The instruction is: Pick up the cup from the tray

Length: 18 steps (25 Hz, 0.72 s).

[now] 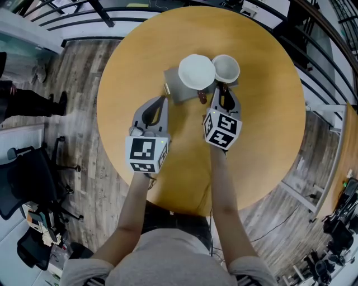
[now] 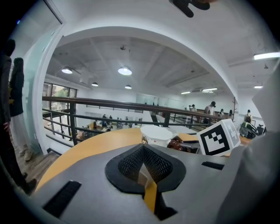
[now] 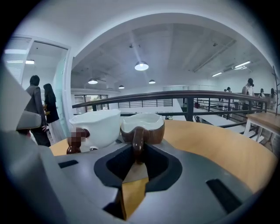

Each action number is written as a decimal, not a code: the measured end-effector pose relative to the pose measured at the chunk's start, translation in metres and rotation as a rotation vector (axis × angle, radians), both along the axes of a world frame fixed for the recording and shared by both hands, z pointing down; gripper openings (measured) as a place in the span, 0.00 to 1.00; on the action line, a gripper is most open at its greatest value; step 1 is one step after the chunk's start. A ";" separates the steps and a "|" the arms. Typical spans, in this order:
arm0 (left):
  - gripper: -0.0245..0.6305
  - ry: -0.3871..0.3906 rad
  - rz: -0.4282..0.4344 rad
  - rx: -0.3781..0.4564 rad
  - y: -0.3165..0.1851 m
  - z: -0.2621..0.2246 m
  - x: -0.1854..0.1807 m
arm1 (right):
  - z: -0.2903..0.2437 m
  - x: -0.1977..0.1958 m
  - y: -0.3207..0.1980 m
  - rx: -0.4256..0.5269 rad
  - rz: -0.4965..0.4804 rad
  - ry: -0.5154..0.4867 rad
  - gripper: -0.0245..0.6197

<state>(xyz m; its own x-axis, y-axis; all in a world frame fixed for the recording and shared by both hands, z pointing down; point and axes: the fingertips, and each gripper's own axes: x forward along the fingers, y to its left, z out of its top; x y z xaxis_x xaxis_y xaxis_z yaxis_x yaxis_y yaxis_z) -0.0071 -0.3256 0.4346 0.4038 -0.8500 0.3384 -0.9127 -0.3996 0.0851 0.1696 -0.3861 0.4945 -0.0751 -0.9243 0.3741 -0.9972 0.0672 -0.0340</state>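
Observation:
A brown cup (image 1: 226, 68) with a white inside stands on the grey tray (image 1: 174, 85) at the far side of the round wooden table (image 1: 263, 123). Right beside it on the left stands a larger white cup (image 1: 196, 71). My right gripper (image 1: 222, 90) reaches to the brown cup (image 3: 151, 130) from the near side, and its jaws are closed on the cup's brown handle (image 3: 139, 141). The white cup (image 3: 98, 129) is just left of it. My left gripper (image 1: 164, 101) is shut on nothing, a little short of the tray's near left corner, and the white cup (image 2: 156, 134) lies ahead of it.
The table's edge curves close behind the tray. A black railing (image 1: 84, 17) runs past the far side. An office chair (image 1: 22, 179) stands on the wooden floor at the left. Another table's corner (image 1: 349, 139) shows at the right.

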 end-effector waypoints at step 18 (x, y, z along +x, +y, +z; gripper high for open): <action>0.05 0.003 -0.007 -0.006 0.001 0.002 0.001 | -0.028 0.009 -0.001 0.097 -0.039 -0.064 0.12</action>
<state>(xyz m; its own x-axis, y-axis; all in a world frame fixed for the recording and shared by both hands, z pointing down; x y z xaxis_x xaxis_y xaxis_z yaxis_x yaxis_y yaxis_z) -0.0057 -0.3245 0.4363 0.3988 -0.8507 0.3424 -0.9152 -0.3928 0.0899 0.1788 -0.3871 0.4660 -0.1320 -0.9519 0.2766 -0.9898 0.1115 -0.0885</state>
